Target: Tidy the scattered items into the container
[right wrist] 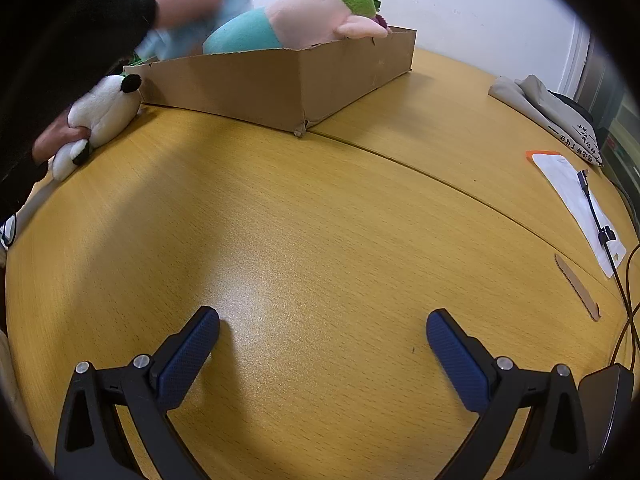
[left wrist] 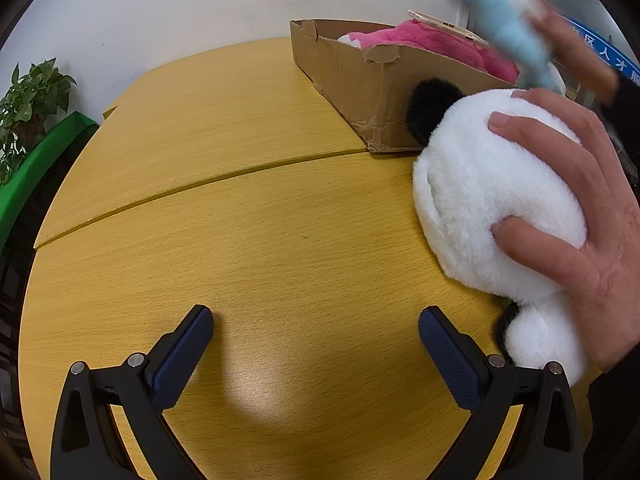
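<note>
A cardboard box stands on the yellow wooden table; it also shows in the right wrist view. It holds a pink plush and a teal-and-pink plush with a green cap. A bare hand grips a white-and-black panda plush beside the box; the panda also shows at the left of the right wrist view. Another blurred hand holds a light blue plush above the box. My left gripper and right gripper are open and empty over bare table.
A potted plant and a green surface are at the far left. A grey cloth bag, a white paper with an orange edge, black cables and a cardboard strip lie at the right.
</note>
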`<move>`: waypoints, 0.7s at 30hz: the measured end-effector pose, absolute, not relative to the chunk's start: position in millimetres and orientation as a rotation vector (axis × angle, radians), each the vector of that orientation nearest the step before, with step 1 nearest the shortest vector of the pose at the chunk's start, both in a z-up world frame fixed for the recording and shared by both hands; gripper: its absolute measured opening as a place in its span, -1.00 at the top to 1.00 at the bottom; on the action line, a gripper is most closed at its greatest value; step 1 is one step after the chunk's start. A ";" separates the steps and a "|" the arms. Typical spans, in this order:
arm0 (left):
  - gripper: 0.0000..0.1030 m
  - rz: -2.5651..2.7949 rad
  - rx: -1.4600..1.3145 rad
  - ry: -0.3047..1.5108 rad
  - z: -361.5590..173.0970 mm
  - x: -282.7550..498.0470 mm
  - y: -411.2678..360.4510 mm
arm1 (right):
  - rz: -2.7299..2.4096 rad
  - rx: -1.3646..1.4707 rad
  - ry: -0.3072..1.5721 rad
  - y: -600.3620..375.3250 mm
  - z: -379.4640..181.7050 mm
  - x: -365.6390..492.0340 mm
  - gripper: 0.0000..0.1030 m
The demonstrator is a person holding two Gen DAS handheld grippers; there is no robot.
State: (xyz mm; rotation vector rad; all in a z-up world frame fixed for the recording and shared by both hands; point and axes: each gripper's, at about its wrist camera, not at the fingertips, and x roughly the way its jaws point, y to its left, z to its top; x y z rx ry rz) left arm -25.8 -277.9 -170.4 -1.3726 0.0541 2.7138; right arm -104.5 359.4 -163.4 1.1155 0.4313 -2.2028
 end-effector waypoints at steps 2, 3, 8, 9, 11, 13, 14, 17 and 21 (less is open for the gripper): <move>-1.00 2.714 -1.373 0.054 -170.3 -25.8 -278.0 | -2.203 1.115 0.431 359.6 -163.6 -104.5 -1.00; -1.00 2.714 -1.373 0.054 -170.2 -25.9 -278.0 | -2.203 1.115 0.431 359.7 -163.6 -104.4 -1.00; -1.00 2.714 -1.373 0.054 -170.2 -26.1 -278.2 | -2.202 1.114 0.432 360.2 -164.0 -104.3 -1.00; -1.00 2.714 -1.373 0.054 -170.0 -26.1 -278.2 | -2.202 1.114 0.432 360.2 -164.0 -104.3 -1.00; -1.00 2.714 -1.372 0.055 -170.2 -26.1 -278.3 | -2.202 1.114 0.432 360.6 -163.9 -104.2 -1.00; -1.00 2.713 -1.372 0.055 -170.2 -26.2 -278.5 | -2.201 1.114 0.432 361.1 -163.6 -104.3 -1.00; -1.00 2.713 -1.373 0.054 -170.3 -26.2 -278.7 | -2.201 1.114 0.432 361.1 -163.5 -104.3 -1.00; -1.00 2.713 -1.373 0.054 -170.7 -26.3 -279.0 | -2.201 1.114 0.431 361.1 -163.0 -104.1 -1.00; -1.00 2.713 -1.373 0.055 -170.6 -26.4 -279.2 | -2.200 1.114 0.431 361.4 -162.7 -104.0 -1.00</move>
